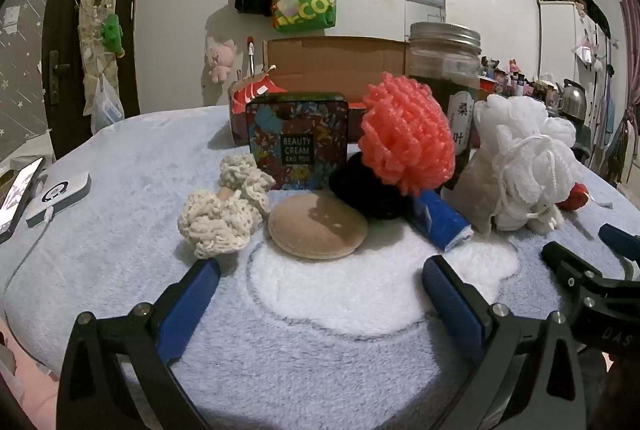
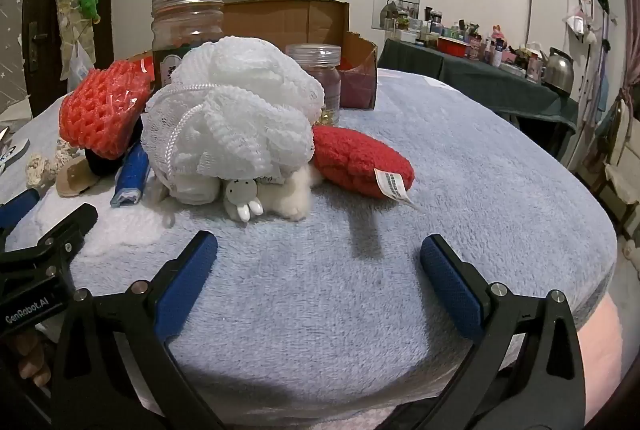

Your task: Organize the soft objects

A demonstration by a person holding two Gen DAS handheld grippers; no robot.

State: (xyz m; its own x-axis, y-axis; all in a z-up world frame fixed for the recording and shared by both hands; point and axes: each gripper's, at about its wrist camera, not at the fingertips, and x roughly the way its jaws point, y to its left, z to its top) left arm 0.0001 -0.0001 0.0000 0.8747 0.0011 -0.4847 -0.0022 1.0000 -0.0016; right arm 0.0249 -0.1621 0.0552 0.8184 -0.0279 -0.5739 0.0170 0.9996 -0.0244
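Observation:
Soft things lie in a row on a pale blue fleece blanket (image 1: 120, 166). From the left: a cream crochet scrunchie (image 1: 222, 212), a beige round powder puff (image 1: 318, 226), a black fuzzy ball (image 1: 370, 192), a coral mesh sponge (image 1: 408, 134), a blue roll (image 1: 440, 220), a white bath pouf (image 1: 524, 158) (image 2: 236, 110), a small white plush bunny (image 2: 256, 196) and a red knitted pad (image 2: 360, 156). My left gripper (image 1: 320, 272) is open and empty, just short of the puff. My right gripper (image 2: 318, 250) is open and empty, in front of the bunny and red pad.
A patterned "Beauty Cream" tin (image 1: 296, 140), a tall glass jar (image 1: 444, 78), a smaller jar (image 2: 316, 78) and an open cardboard box (image 1: 336, 66) stand behind the row. A phone (image 1: 18, 196) and a white device (image 1: 60, 196) lie at the far left.

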